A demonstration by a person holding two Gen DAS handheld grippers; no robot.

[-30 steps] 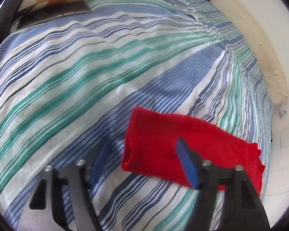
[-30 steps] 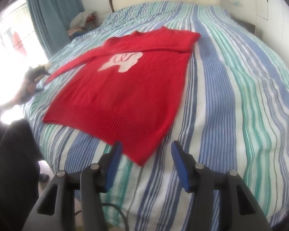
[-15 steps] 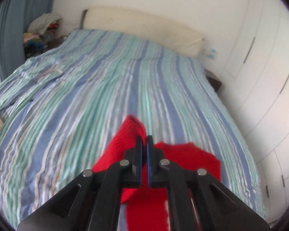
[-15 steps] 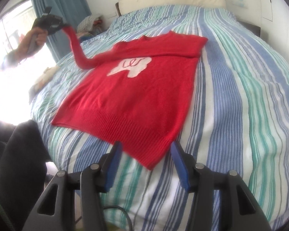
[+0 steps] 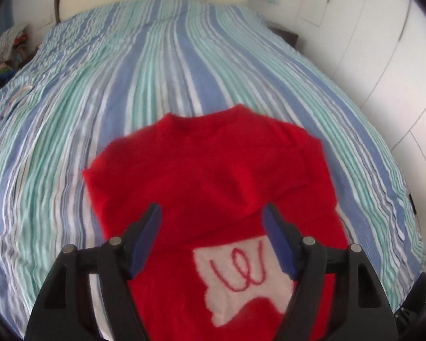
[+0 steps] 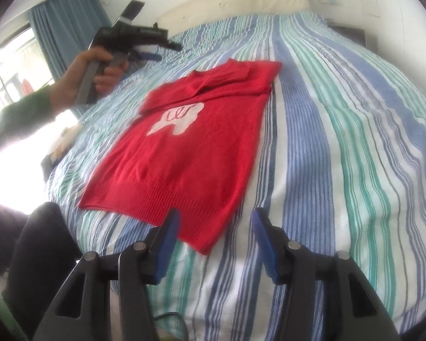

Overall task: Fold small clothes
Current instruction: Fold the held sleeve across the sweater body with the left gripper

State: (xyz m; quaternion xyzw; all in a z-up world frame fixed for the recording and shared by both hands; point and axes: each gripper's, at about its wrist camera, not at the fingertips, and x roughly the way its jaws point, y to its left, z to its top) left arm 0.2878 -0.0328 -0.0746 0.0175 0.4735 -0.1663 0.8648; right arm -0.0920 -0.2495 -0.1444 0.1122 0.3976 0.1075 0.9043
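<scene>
A small red sweater (image 6: 190,153) with a white patch (image 6: 179,118) lies flat on the striped bed, both sleeves folded across its chest. In the left wrist view the sweater (image 5: 213,176) fills the lower middle, with the folded sleeve crossing above the patch (image 5: 241,281). My left gripper (image 5: 211,221) is open and empty above the sweater's chest; it also shows in the right wrist view (image 6: 156,51), held in the air over the bed's left side. My right gripper (image 6: 214,221) is open and empty, just above the sweater's near hem corner.
The striped bedspread (image 6: 340,142) covers the whole bed. A cream headboard (image 6: 233,2) stands at the far end. White wardrobe doors (image 5: 383,56) line the right wall. Blue curtains (image 6: 65,28) and a pile of clothes (image 5: 5,48) are at the far left.
My left gripper carried the left sleeve up and across the chest, let it go and opened. The sleeve now lies folded on the sweater. My right gripper stayed open near the hem.
</scene>
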